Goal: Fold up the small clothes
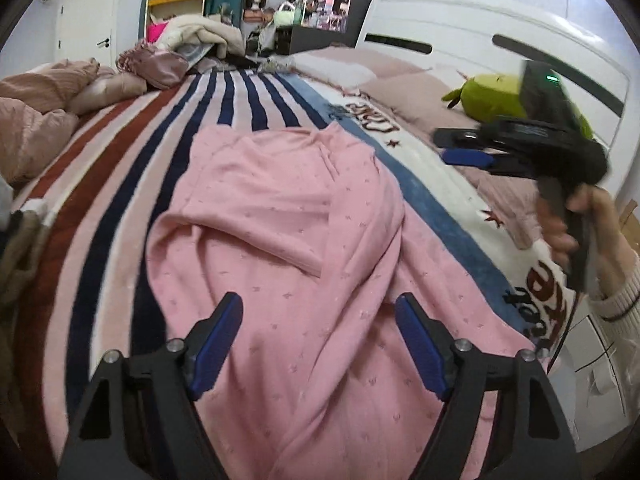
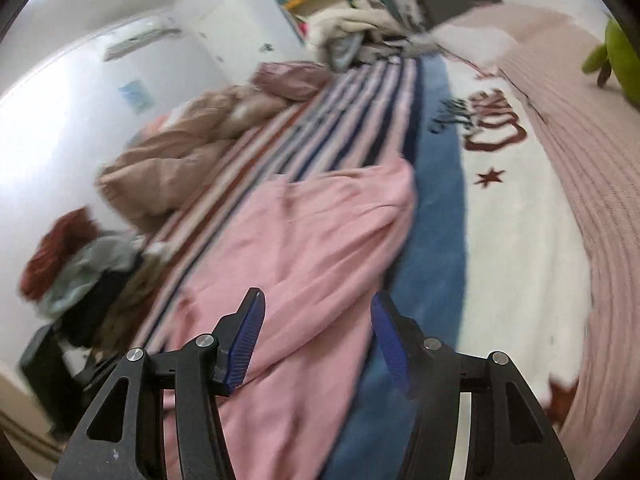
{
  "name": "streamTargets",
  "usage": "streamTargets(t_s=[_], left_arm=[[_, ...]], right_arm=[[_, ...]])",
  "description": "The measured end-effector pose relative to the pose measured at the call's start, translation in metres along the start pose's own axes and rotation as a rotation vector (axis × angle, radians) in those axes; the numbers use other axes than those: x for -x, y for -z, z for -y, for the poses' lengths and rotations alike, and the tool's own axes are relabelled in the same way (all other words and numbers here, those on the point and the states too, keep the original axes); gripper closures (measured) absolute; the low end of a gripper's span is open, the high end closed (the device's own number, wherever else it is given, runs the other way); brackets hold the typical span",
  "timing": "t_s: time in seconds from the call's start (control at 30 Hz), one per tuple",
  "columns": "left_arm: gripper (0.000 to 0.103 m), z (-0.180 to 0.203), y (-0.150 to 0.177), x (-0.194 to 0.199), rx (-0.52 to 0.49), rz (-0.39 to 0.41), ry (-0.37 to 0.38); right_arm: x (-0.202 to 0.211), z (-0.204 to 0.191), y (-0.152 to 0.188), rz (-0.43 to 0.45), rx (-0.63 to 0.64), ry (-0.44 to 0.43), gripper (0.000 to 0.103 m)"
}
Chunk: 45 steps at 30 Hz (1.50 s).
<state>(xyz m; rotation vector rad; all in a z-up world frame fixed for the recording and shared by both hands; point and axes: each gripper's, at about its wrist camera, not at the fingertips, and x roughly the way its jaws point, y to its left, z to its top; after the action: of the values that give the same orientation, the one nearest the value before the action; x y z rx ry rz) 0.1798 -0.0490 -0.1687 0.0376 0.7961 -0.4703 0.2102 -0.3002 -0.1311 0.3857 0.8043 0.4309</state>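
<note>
A pink garment (image 1: 296, 240) with a small printed pattern lies spread and rumpled on the striped blanket (image 1: 120, 184), one part folded over its middle. My left gripper (image 1: 320, 312) is open and empty, hovering just above the garment's near part. My right gripper (image 1: 452, 146) is seen from the side, held in a hand above the bed to the right of the garment, with its fingers apart. In the right wrist view the right gripper (image 2: 316, 320) is open and empty above the garment's (image 2: 304, 248) right edge.
A green plush toy (image 1: 492, 94) lies by the white headboard (image 1: 480, 28). Crumpled brown-pink bedding (image 1: 44, 112) is piled at the blanket's left. A heap of clothes (image 2: 80, 264) sits at the bed's left edge. Shelves and clutter stand at the far end.
</note>
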Motion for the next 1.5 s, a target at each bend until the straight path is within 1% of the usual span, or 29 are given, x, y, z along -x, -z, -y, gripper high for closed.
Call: streamTargets(t_s=[0.07, 0.17, 0.23, 0.27, 0.3, 0.33, 0.37, 0.43, 0.5, 0.6, 0.67, 0.8, 0.9, 0.93, 0.97, 1.03, 1.07, 1.1, 1.13, 1.23, 1.33, 1.4, 1.43, 1.47, 1.5], left_arm=[[0.027, 0.000, -0.002, -0.009, 0.004, -0.018, -0.001], [0.027, 0.002, -0.002, -0.017, -0.016, -0.038, -0.014], [0.027, 0.001, -0.002, -0.020, -0.016, -0.043, -0.011], [0.027, 0.000, -0.003, -0.021, -0.012, -0.045, -0.008], [0.027, -0.001, -0.003, -0.022, -0.010, -0.046, -0.005], [0.027, -0.001, -0.003, -0.022, -0.010, -0.047, -0.004], [0.027, -0.002, -0.003, -0.023, -0.011, -0.048, -0.004], [0.027, -0.001, -0.003, -0.023, -0.011, -0.047, -0.001], [0.027, 0.000, -0.004, -0.023, -0.014, -0.043, 0.011], [0.027, 0.003, -0.006, -0.023, -0.013, -0.036, 0.033], [0.027, 0.008, -0.008, -0.023, -0.020, -0.028, 0.045], [0.027, 0.012, -0.011, -0.022, -0.014, -0.015, 0.065], [0.029, 0.010, -0.009, -0.022, -0.007, -0.018, 0.069], [0.039, 0.009, -0.006, -0.022, -0.004, -0.022, 0.069], [0.047, 0.006, -0.004, -0.022, 0.001, -0.031, 0.073], [0.075, -0.005, 0.001, -0.022, 0.032, -0.049, 0.080], [0.082, -0.010, 0.004, -0.022, 0.049, -0.051, 0.083], [0.093, -0.016, 0.006, -0.020, 0.068, -0.050, 0.089], [0.098, -0.023, 0.008, -0.019, 0.086, -0.049, 0.096], [0.101, -0.036, 0.016, -0.014, 0.094, -0.052, 0.083], [0.102, -0.049, 0.023, -0.009, 0.106, -0.052, 0.057], [0.102, -0.056, 0.026, -0.006, 0.125, -0.051, 0.056], [0.101, -0.059, 0.027, -0.004, 0.130, -0.051, 0.068], [0.098, -0.059, 0.028, -0.001, 0.131, -0.043, 0.086], [0.082, -0.059, 0.028, 0.003, 0.131, -0.032, 0.098]], right_arm=[[-0.021, 0.016, -0.005, -0.026, -0.029, 0.003, 0.051], [-0.063, 0.038, -0.014, -0.097, -0.128, -0.051, 0.051], [-0.079, 0.045, -0.015, -0.104, -0.173, -0.075, 0.051], [-0.081, 0.045, -0.014, -0.100, -0.182, -0.084, 0.055], [-0.081, 0.044, -0.014, -0.088, -0.183, -0.097, 0.062], [-0.080, 0.040, -0.013, -0.080, -0.170, -0.094, 0.086], [-0.079, 0.037, -0.014, -0.074, -0.149, -0.067, 0.098], [-0.069, 0.028, -0.015, -0.031, -0.100, -0.003, 0.099], [-0.059, 0.022, -0.018, 0.008, -0.068, 0.041, 0.100], [-0.044, 0.018, -0.027, 0.053, -0.031, 0.083, 0.101], [-0.037, 0.018, -0.034, 0.059, -0.029, 0.095, 0.101], [-0.030, 0.008, -0.045, 0.082, 0.033, 0.174, 0.101], [-0.039, -0.008, -0.056, 0.058, 0.047, 0.158, 0.101], [-0.042, -0.015, -0.059, 0.048, 0.058, 0.149, 0.101], [-0.047, -0.024, -0.062, 0.040, 0.072, 0.147, 0.101], [-0.062, -0.044, -0.070, 0.016, 0.100, 0.153, 0.101], [-0.069, -0.050, -0.072, 0.004, 0.103, 0.155, 0.101], [-0.080, -0.057, -0.075, -0.014, 0.105, 0.158, 0.101], [-0.092, -0.062, -0.077, -0.027, 0.106, 0.161, 0.101], [-0.118, -0.072, -0.080, -0.049, 0.119, 0.189, 0.101], [-0.143, -0.075, -0.081, -0.069, 0.123, 0.249, 0.101], [-0.156, -0.072, -0.079, -0.108, 0.119, 0.266, 0.101], [-0.161, -0.071, -0.078, -0.134, 0.120, 0.264, 0.098], [-0.164, -0.070, -0.076, -0.162, 0.121, 0.255, 0.097], [-0.163, -0.068, -0.075, -0.178, 0.117, 0.233, 0.097]])
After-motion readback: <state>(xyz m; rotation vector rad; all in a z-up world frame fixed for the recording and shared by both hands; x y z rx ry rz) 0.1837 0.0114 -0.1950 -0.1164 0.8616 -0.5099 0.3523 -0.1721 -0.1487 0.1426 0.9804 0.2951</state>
